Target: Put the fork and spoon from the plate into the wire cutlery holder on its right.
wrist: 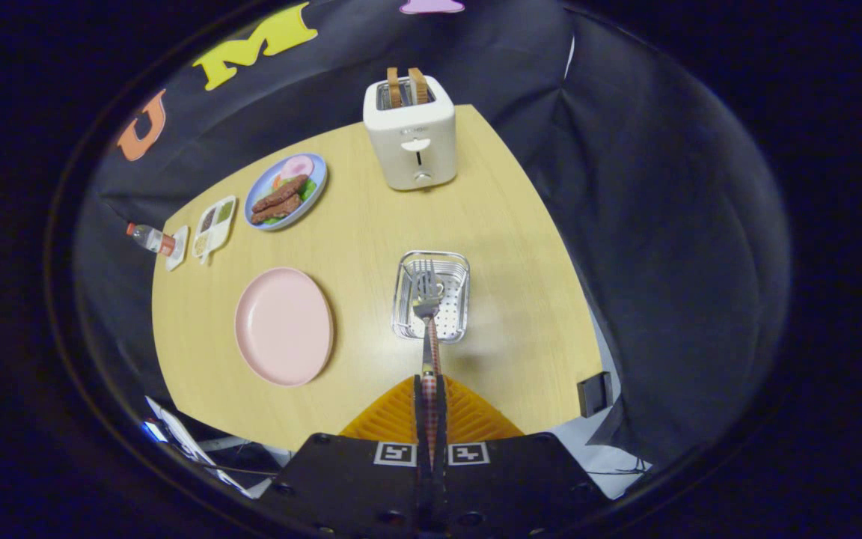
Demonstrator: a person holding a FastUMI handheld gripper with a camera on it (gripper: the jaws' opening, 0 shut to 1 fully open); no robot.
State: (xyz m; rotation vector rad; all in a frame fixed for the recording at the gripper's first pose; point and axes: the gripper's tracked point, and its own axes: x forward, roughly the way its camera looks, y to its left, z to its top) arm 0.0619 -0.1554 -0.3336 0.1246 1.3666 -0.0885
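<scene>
My gripper (429, 380) is shut on cutlery held upright between its fingers: a fork (423, 281) with its tines up and, pressed against it, what looks like a spoon (429, 306). One slim metal handle and one red-checked handle (435, 352) run side by side down into the fingers. The cutlery heads hang above the wire cutlery holder (456, 299), a small silver basket just ahead of the fingers. To the holder's left lies the pink plate (283, 326), with nothing on it.
A white toaster (410, 135) with two toast slices stands beyond the holder. Farther left are a blue plate of food (286, 192), a white divided dish (214, 226) and a small bottle (148, 238). The wooden table's edge (551, 224) curves past the holder's right.
</scene>
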